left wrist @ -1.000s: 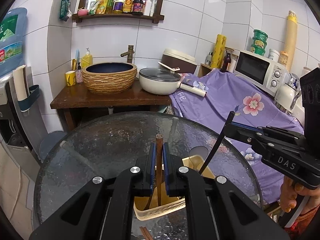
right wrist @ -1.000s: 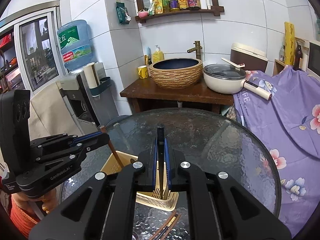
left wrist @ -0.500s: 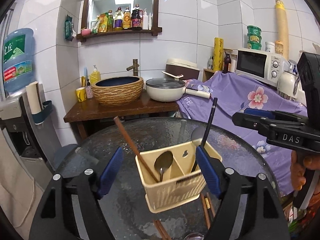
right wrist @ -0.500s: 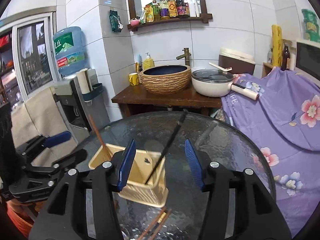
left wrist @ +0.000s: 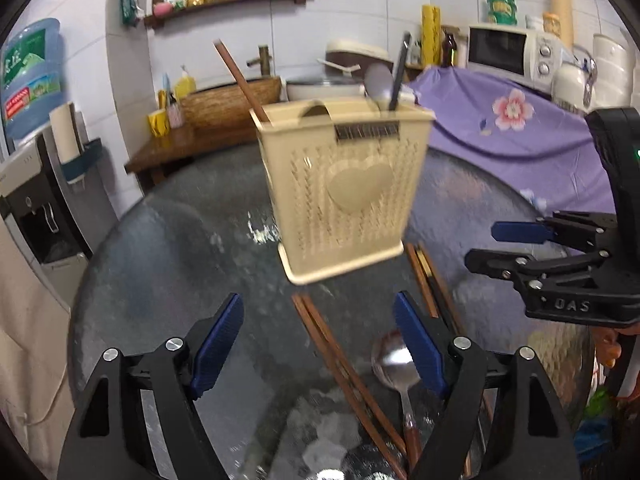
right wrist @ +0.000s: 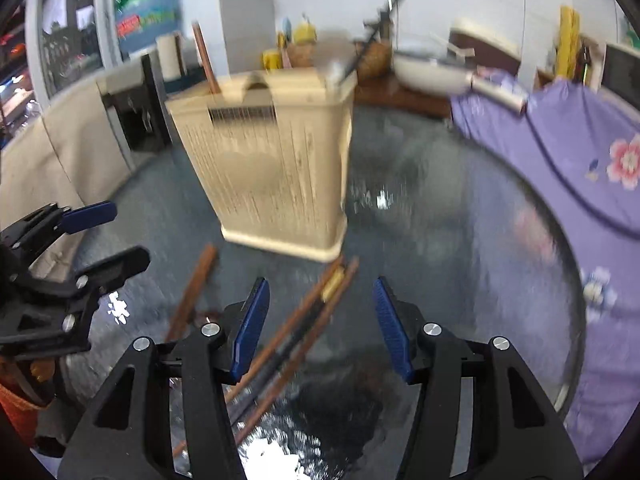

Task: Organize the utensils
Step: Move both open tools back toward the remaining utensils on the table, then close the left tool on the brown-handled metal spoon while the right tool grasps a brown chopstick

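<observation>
Both wrist cameras look steeply down along their fingers, close above the glass table [left wrist: 168, 264], sharing the cream utensil basket [left wrist: 344, 184], seemingly from neighbouring angles.

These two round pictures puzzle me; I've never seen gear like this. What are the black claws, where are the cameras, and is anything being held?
There is no robot here. A person holds a two-finger gripper in each hand, and a fisheye camera on each looks along its fingers.

One picture looks out from the left gripper, with the right gripper at its right edge. The other looks out from the right gripper.

On the glass table stands a cream utensil basket with a brown chopstick and a black-handled utensil in it. Loose chopsticks and a spoon lie in front.

Both grippers have just been opening and hold nothing.
</observation>
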`<action>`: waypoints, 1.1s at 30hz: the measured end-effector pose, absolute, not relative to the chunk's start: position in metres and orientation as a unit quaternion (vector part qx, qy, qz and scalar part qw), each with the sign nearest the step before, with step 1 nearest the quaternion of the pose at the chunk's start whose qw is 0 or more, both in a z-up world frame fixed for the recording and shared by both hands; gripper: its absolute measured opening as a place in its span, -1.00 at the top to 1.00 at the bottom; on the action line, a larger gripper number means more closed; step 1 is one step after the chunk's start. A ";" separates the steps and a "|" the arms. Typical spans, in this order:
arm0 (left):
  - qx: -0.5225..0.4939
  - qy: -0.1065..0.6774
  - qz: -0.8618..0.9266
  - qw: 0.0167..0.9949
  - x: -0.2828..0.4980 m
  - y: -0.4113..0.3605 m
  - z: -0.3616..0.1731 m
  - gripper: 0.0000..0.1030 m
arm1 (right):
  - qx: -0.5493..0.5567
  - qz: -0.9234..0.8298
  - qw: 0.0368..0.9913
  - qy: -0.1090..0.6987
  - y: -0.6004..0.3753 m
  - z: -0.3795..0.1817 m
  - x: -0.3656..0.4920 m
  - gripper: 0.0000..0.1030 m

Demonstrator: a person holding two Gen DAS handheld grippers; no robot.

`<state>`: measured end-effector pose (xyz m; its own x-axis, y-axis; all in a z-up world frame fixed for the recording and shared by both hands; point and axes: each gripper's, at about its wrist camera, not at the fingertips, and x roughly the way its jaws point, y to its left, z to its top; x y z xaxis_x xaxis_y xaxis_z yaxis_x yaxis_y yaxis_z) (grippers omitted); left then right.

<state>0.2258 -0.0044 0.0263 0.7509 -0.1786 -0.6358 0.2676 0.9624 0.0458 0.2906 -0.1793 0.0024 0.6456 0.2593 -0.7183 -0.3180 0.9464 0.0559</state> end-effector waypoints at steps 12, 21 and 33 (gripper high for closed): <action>0.086 0.362 -0.122 0.920 0.215 -0.012 -0.008 -0.43 | -0.062 0.137 0.887 0.437 -0.165 -0.036 0.295 0.29; 0.107 0.371 -0.146 0.911 0.209 -0.031 -0.018 -0.42 | -0.060 0.147 0.873 0.461 -0.166 -0.042 0.313 0.42; 0.122 0.388 -0.162 0.899 0.208 -0.043 -0.029 -0.33 | -0.023 0.152 0.856 0.493 -0.179 -0.043 0.347 0.59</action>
